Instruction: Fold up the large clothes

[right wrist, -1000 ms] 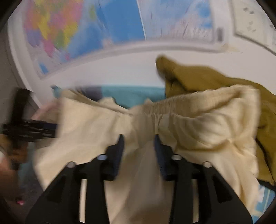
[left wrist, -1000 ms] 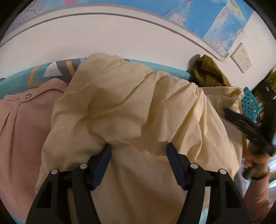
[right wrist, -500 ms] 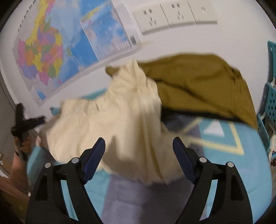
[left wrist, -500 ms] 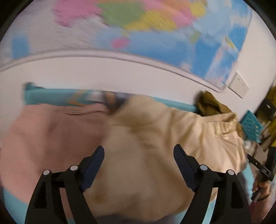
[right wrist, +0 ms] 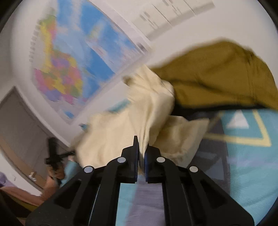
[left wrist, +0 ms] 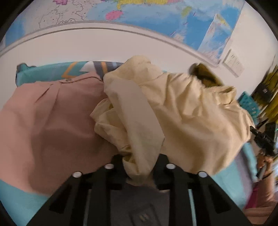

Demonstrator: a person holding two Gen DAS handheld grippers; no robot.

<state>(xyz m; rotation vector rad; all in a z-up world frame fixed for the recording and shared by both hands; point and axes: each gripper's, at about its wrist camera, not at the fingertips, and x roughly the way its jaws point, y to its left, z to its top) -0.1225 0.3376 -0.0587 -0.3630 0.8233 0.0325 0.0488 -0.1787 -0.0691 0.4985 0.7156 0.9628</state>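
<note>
A crumpled cream garment (left wrist: 182,111) lies across the teal patterned mat (left wrist: 43,73). My left gripper (left wrist: 139,161) is closing, and its pads press on a bunched fold of the garment's near edge. In the right wrist view the same cream garment (right wrist: 121,128) runs up to my right gripper (right wrist: 141,147), which is shut on a thin pinch of its edge. Each gripper shows small in the other's view, the right gripper (left wrist: 264,137) at the far right and the left gripper (right wrist: 53,153) at the lower left, each in a hand.
A pink garment (left wrist: 52,121) lies spread to the left of the cream one. An olive garment (right wrist: 217,76) is heaped against the white wall behind it. Wall maps (left wrist: 156,15) hang above. A teal perforated basket (left wrist: 250,104) stands at the right.
Half a second ago both grippers stood wide open over the cloth. Now each has closed on an edge of the cream garment, and the cloth is bunched up between them.
</note>
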